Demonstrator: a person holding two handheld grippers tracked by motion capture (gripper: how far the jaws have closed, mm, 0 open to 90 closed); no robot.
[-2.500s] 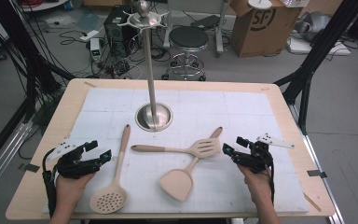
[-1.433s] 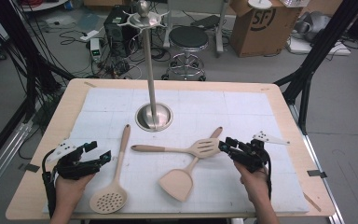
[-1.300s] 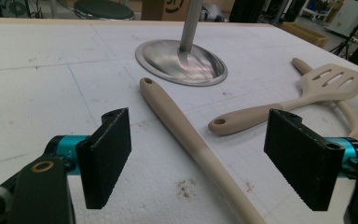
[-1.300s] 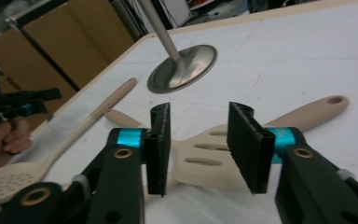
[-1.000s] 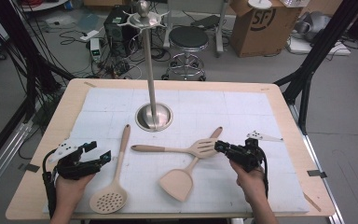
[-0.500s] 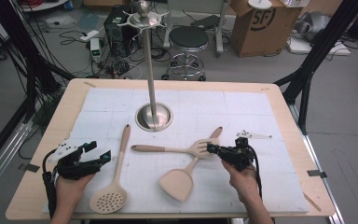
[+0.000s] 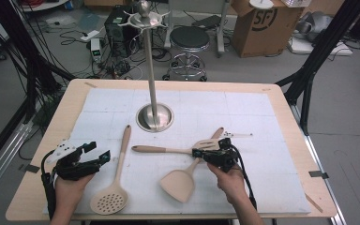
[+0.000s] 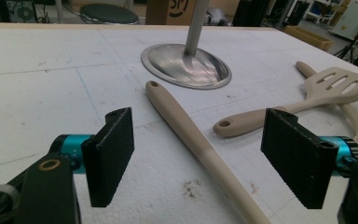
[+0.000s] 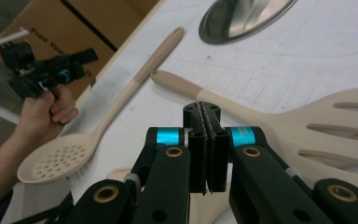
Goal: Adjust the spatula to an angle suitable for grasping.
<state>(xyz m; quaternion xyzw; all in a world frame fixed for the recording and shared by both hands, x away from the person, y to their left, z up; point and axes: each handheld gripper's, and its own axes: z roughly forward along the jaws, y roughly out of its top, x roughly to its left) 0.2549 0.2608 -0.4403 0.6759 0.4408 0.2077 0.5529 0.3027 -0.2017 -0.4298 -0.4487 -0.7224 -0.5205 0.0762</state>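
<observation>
1. I am holding my right gripper [image 7: 198,153] low over the counter [image 7: 281,112], its fingers [image 9: 199,149] pressed flat together with nothing between them. They have just been closing, and they have caught no tool.

2. I am pointing those closed fingers at the slotted turner [image 7: 205,146], just where its handle widens into the head. In the right gripper view the handle [image 9: 191,92] is passing right behind the fingertips; whether they are touching it I cannot tell.

3. The slotted turner is lying flat on the white mat [image 7: 262,103], handle pointing toward my left side, head crossing over the handle of the solid spatula [image 7: 180,180]. Because the two are stacked, I judge that a closed tip is a way of nudging or prying one free rather than grasping it outright.

4. I am keeping my left gripper [image 7: 99,152] near the counter's left edge, its fingers [image 8: 109,154] spread wide and holding nothing. The handle of the skimmer spoon [image 7: 112,194] is running between them in the left gripper view, lying farther out on the mat, so it is ready for taking.

5. The metal stand [image 7: 153,115] is rising behind the tools, its hooks at the top bare; I judge these tools are meant for hanging there.
</observation>
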